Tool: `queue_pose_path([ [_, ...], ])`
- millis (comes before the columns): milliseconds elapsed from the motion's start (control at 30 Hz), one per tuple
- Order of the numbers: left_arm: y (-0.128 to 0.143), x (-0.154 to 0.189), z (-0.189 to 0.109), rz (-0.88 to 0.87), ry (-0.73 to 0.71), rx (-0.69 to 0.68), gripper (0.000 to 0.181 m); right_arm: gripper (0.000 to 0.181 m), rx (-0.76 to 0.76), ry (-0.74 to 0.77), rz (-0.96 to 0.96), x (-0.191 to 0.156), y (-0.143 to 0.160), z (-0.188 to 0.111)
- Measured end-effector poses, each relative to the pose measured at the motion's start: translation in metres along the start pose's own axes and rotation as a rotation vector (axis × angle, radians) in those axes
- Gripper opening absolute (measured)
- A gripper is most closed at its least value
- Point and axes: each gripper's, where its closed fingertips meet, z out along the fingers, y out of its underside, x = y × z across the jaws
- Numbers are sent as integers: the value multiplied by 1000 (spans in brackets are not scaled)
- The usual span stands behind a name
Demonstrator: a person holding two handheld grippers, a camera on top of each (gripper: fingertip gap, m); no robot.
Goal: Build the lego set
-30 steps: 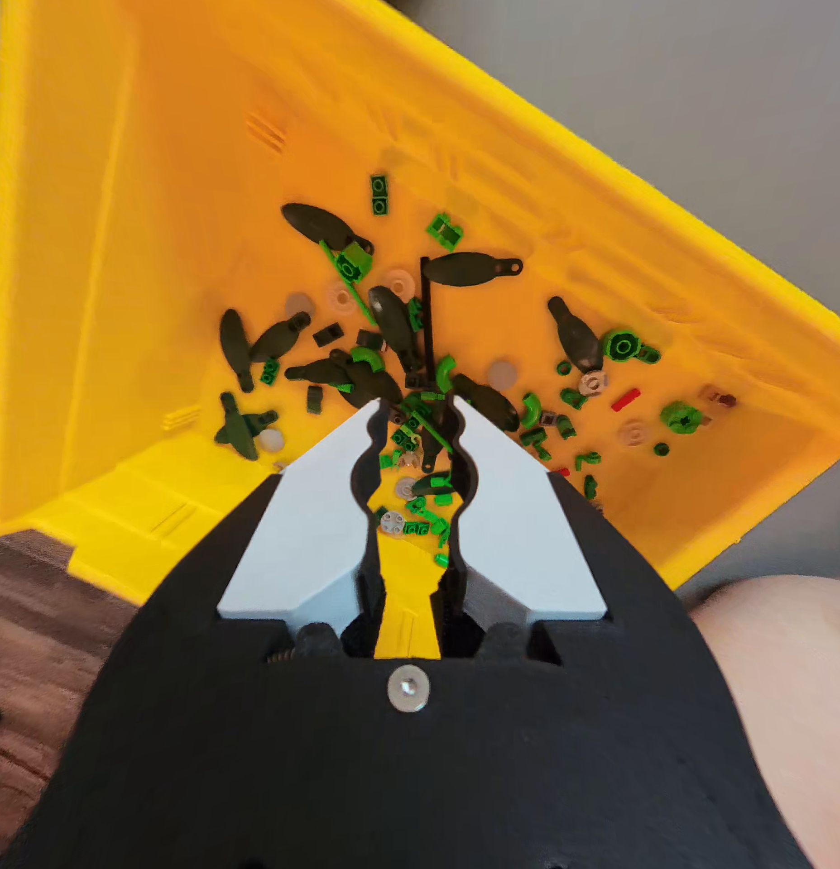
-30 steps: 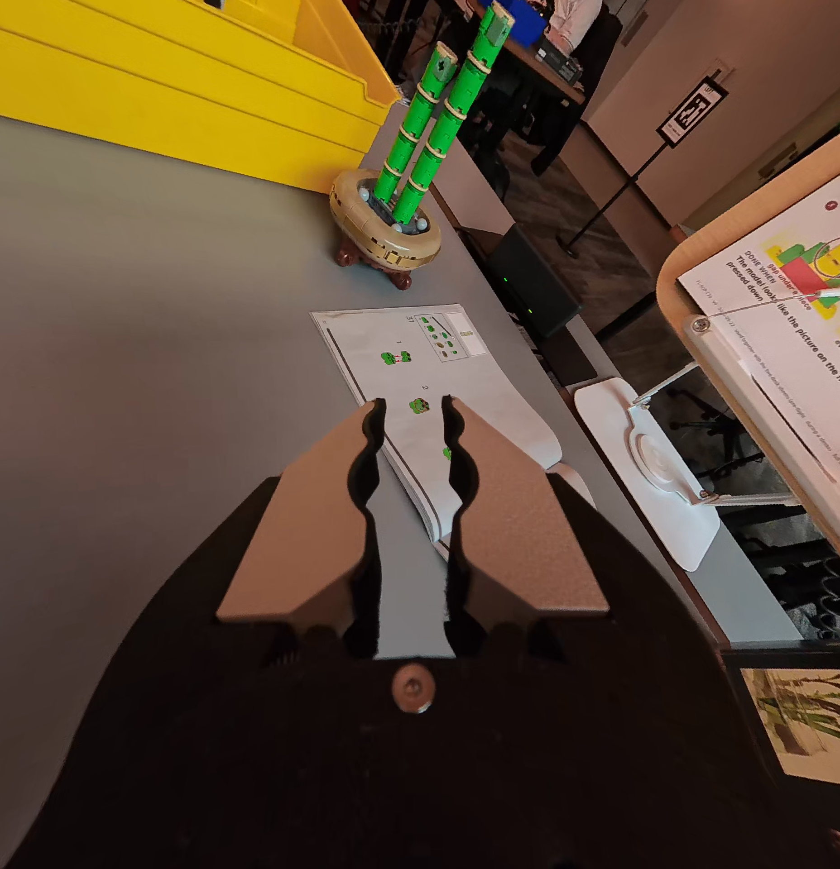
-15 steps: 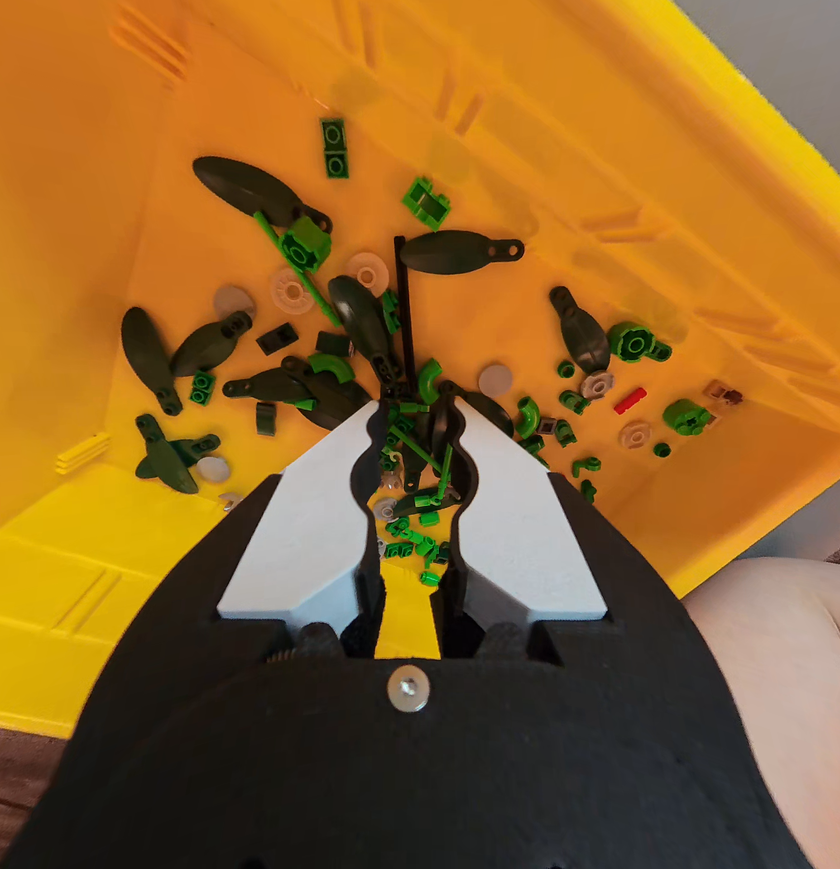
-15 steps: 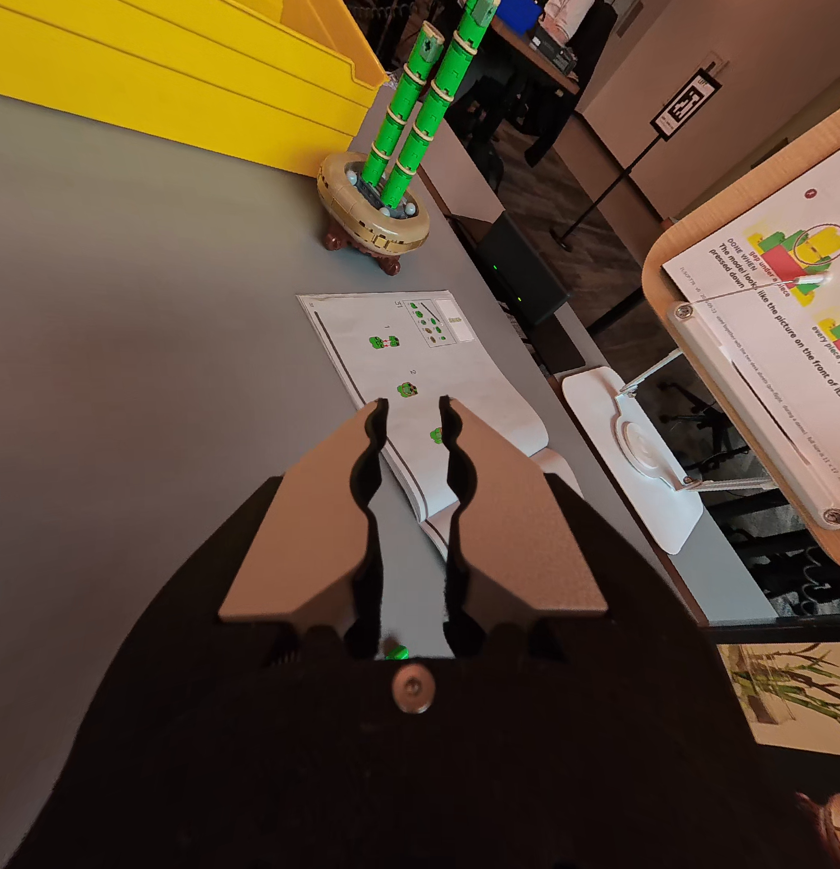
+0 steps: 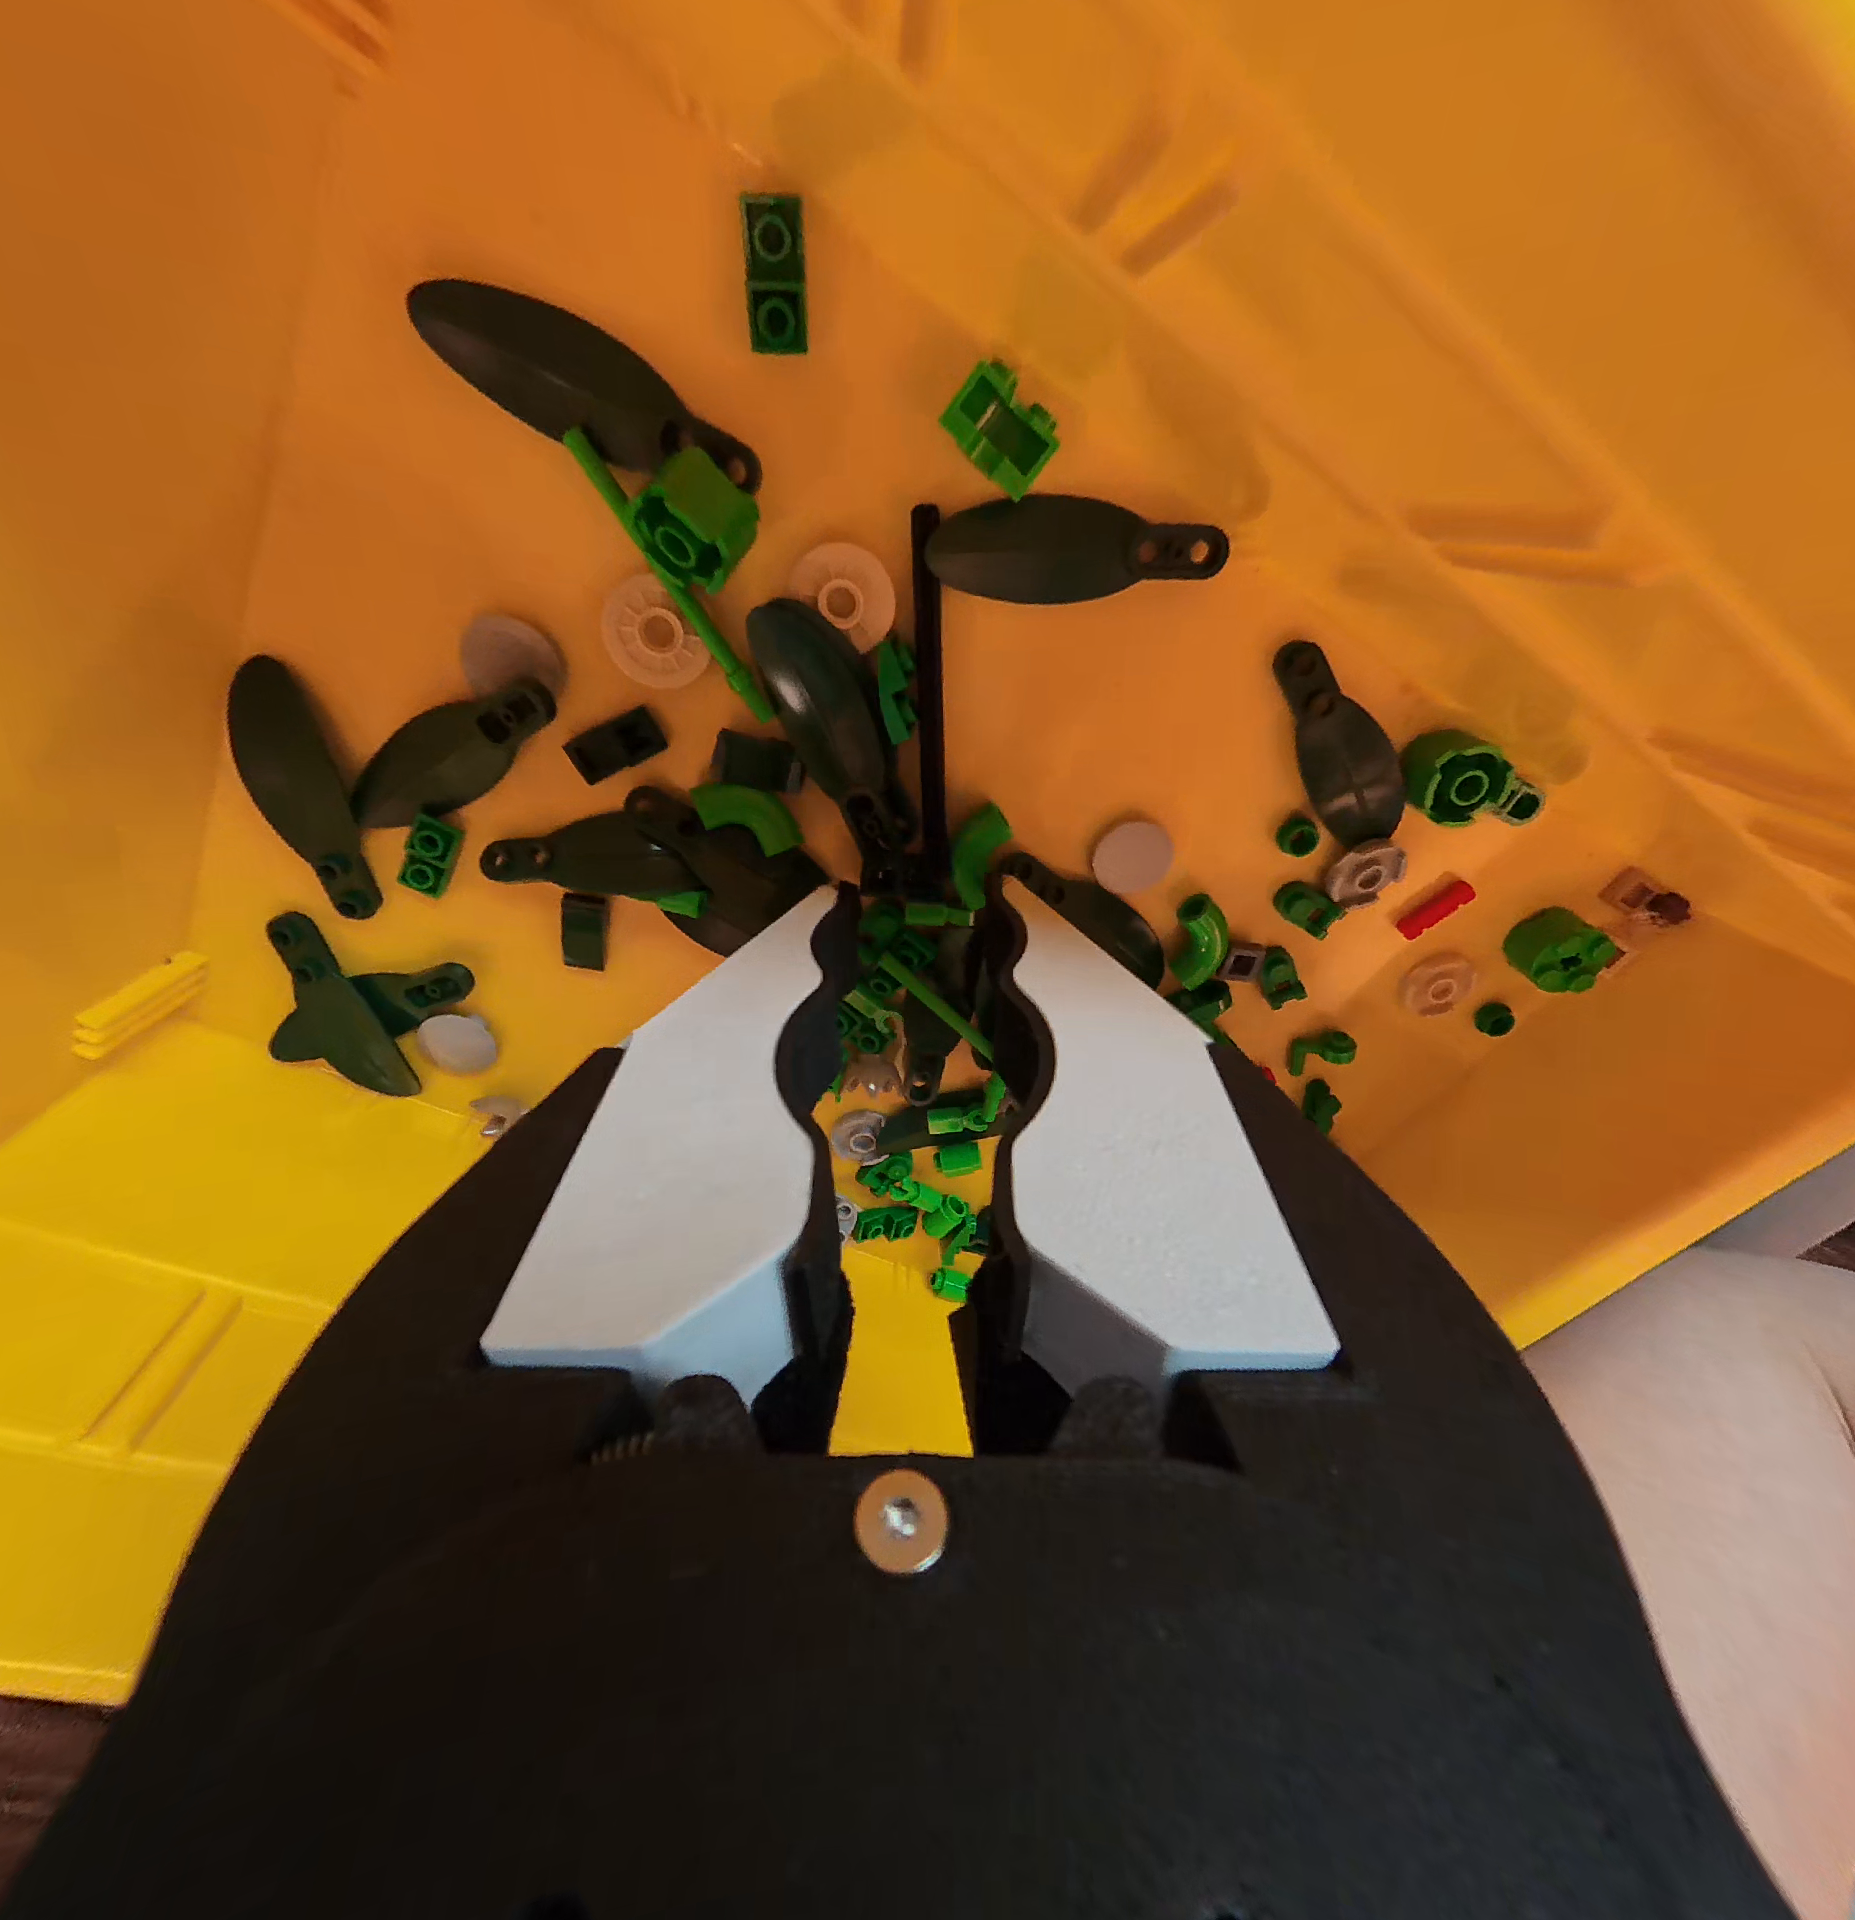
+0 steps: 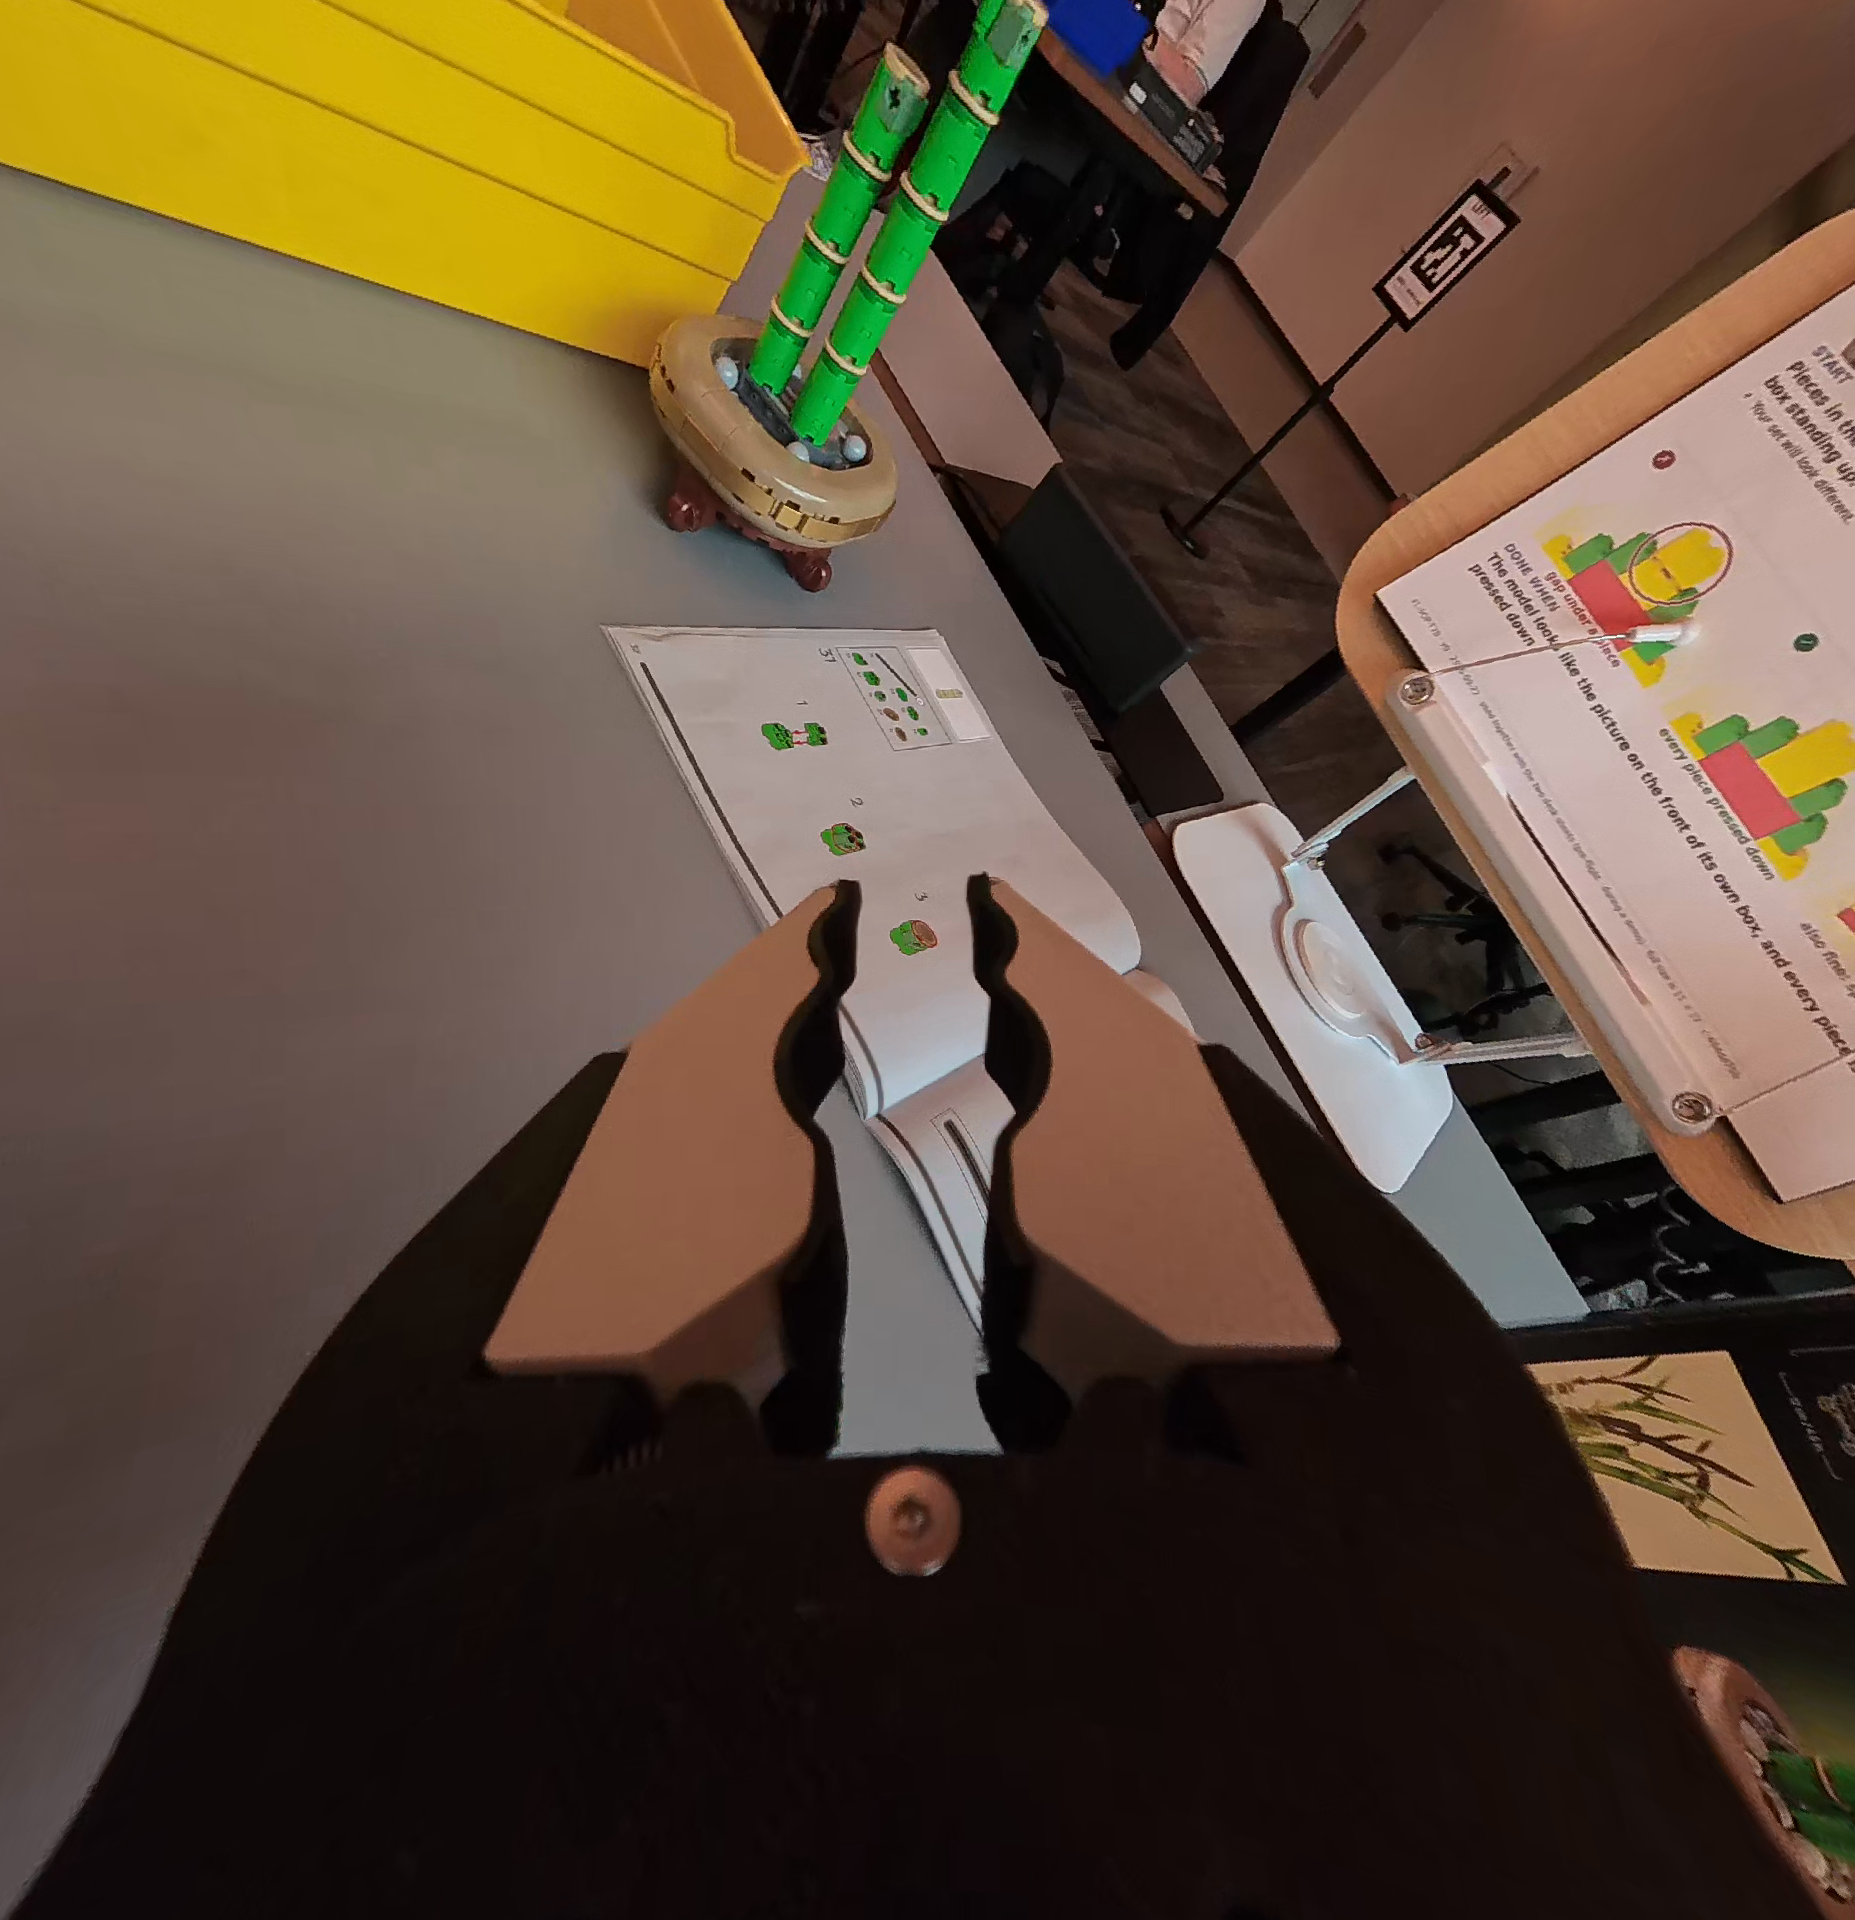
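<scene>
Lego pieces (image 5: 907, 997) are seen in the left wrist view scattered over the floor of a yellow bin (image 5: 1422, 312): dark green leaves, bright green bricks, clear round plates and a long black rod (image 5: 928, 686). The left gripper (image 5: 915, 904) is held over the densest cluster, its white fingers (image 5: 694, 1132) parted by a narrow gap and gripping nothing. A wrong or doubled piece could be pinched here, since the small parts overlap. In the right wrist view the right gripper (image 6: 907, 894) is poised above the open instruction booklet (image 6: 902, 790) on the grey surface (image 6: 279, 727), fingers (image 6: 684, 1143) slightly apart and empty. The part-built bamboo model (image 6: 819, 395) stands beyond, near the surface edge, where a careless sweep could topple it.
</scene>
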Motion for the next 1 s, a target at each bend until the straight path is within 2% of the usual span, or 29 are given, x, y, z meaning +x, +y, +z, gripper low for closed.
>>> queue_pose_path([
  [400, -11, -2, 1, -32, 15, 25, 22, 21, -24, -9, -35, -4, 3, 0],
  [533, -7, 0, 5, -48, 39, -1, 21, 21, -28, -16, -37, -6, 3, 1],
  [1000, -5, -4, -3, -39, 4, 10, 3, 21, -43, -29, -63, -10, 6, 3],
])
